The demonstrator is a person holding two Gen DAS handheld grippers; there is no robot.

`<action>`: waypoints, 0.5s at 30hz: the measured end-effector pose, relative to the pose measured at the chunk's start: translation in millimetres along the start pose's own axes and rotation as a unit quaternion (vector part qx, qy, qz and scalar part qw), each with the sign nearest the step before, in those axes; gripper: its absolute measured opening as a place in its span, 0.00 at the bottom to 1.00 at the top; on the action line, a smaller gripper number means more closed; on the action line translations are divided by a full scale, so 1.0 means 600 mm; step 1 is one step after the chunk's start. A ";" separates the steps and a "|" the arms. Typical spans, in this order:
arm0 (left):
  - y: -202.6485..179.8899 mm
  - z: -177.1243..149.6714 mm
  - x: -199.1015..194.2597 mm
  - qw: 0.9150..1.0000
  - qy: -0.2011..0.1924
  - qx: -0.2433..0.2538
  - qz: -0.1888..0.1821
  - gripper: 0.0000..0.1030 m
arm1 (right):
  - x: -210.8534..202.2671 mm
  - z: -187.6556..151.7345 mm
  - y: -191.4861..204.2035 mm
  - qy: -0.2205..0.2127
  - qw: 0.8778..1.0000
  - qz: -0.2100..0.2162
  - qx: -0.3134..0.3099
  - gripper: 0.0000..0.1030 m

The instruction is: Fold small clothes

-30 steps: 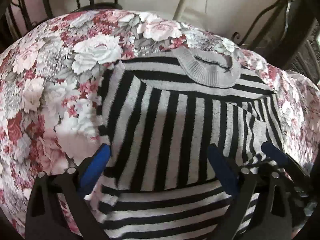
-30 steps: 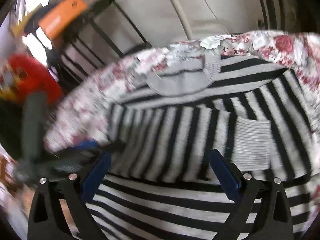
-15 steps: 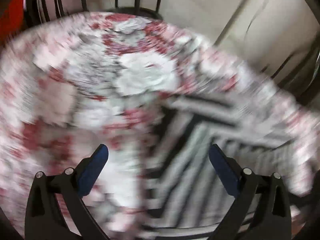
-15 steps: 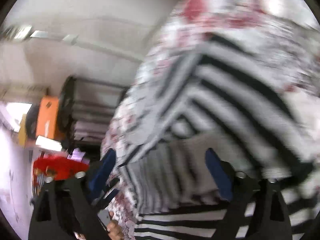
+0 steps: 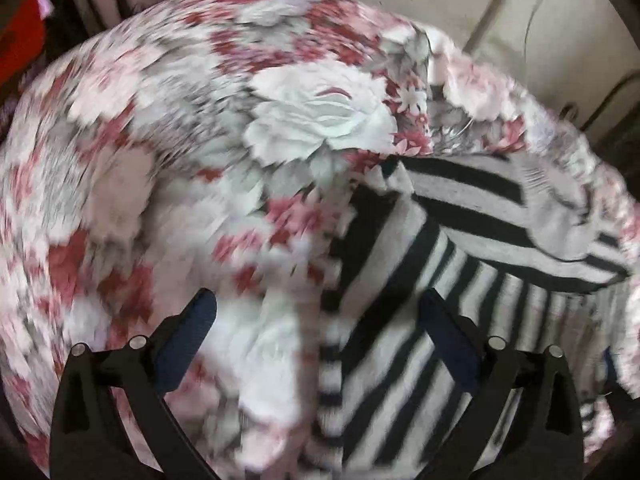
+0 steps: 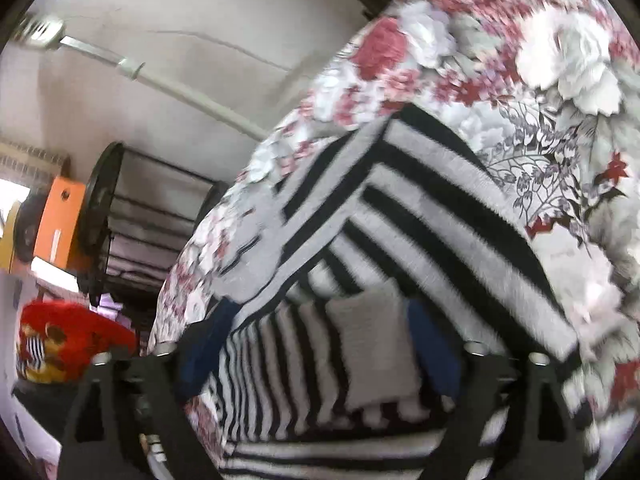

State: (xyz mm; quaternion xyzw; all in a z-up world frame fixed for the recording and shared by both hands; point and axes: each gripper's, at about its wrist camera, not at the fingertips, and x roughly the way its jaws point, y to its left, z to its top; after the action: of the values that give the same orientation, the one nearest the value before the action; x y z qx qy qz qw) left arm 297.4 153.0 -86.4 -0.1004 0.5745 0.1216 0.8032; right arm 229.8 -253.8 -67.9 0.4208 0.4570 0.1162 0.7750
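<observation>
Floral-covered worktop carrying one striped knit.

A cloth printed with white and red roses is covering the rounded worktop and draping over its edges. A black-and-white striped sweater is lying directly on the cloth, partly folded, stripes running in differing directions across the layers. In the right wrist view the sweater is showing a plain grey ribbed patch on top.
</observation>
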 end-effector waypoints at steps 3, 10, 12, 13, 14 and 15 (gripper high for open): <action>-0.008 -0.051 -0.017 0.999 0.017 0.020 -0.025 0.95 | 0.022 -0.036 0.048 0.037 0.995 -0.052 -0.070 0.96; -0.030 -0.154 -0.006 0.990 0.032 0.105 0.093 0.96 | 0.045 -0.116 0.079 0.061 0.905 -0.309 -0.287 0.96; 0.015 -0.164 -0.055 0.994 0.017 0.057 0.087 0.96 | 0.012 -0.119 0.093 0.035 0.892 -0.334 -0.303 0.96; 0.027 -0.167 -0.072 0.995 0.008 0.045 0.092 0.96 | -0.014 -0.118 0.091 0.024 0.894 -0.336 -0.297 0.96; 0.046 -0.176 -0.097 0.995 -0.002 0.030 0.096 0.95 | -0.032 -0.116 0.091 0.018 0.902 -0.329 -0.280 0.96; 0.059 -0.182 -0.109 0.996 -0.003 0.024 0.092 0.95 | -0.065 -0.116 0.087 0.016 0.917 -0.311 -0.248 0.96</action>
State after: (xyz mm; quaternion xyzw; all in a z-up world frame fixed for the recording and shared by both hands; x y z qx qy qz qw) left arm 168.0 148.4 -59.9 -0.0279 0.5818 0.1813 0.7923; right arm 162.9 -205.6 -20.3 0.0494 0.5336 -0.0146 0.8442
